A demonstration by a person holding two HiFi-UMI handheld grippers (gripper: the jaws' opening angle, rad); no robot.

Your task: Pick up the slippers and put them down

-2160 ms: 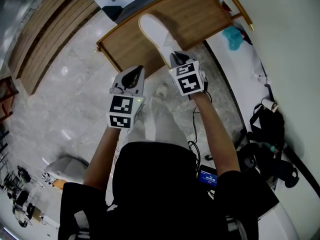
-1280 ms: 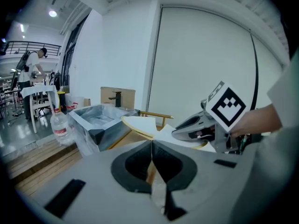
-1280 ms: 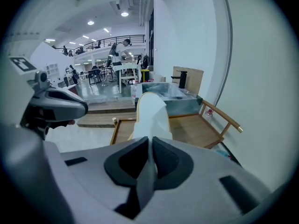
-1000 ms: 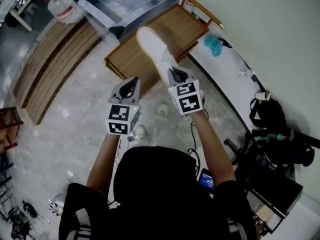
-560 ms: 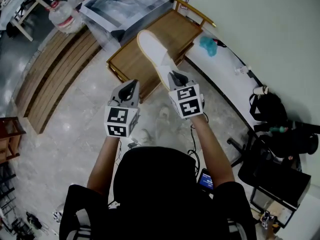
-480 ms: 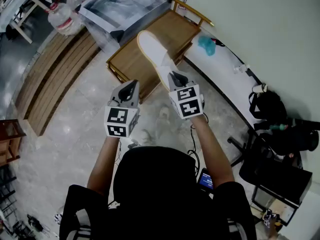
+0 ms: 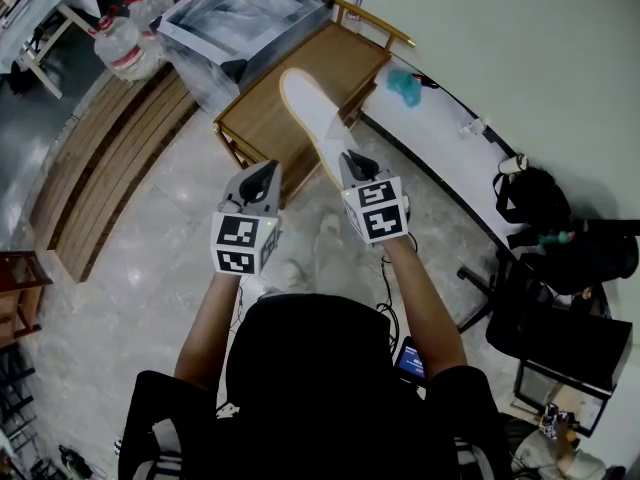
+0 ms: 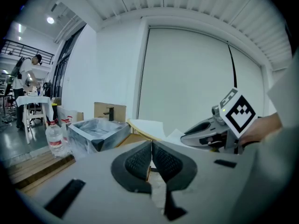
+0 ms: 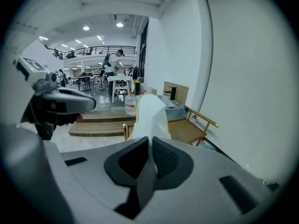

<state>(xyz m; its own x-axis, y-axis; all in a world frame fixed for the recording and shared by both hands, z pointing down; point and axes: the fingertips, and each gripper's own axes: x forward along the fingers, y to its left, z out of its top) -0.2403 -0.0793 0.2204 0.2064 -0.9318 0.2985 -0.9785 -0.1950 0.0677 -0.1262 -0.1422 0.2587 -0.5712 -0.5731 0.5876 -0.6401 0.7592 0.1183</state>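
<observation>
**A:** Entry one: white slipper [image 7: 309,106]. Where is it?

**B:** Off the ground. Its near end is pinched in the right gripper [image 7: 349,157], and the rest reaches forward over the wooden seat [image 7: 262,120]. The pale sole shows to the head view. Which end is pinched cannot be told.

**A:** Entry two: jaws.

**B:** Right: narrow, with the pads pressed on a thin white fold of the slipper. Left gripper [image 8: 151,144]: pads together, nothing between them.

**A:** Entry three: pose.

**B:** Both forearms are stretched ahead, side by side but apart, with the marker cubes facing up. The right gripper tips noticeably downward. The left sits nearer level and stands clear of the slipper.

**A:** Entry four: handling notes for the put-down.

**B:** My judgement:
- The slipper is held by one end only, so the long free end will probably sway. Travel slowly.
- Lower until the sole lies flat on the chosen surface, and open the jaws only then.
- Draw the right gripper straight back along the slipper so the fold is not dragged with it.
- Keep the left gripper out of the way.
</observation>
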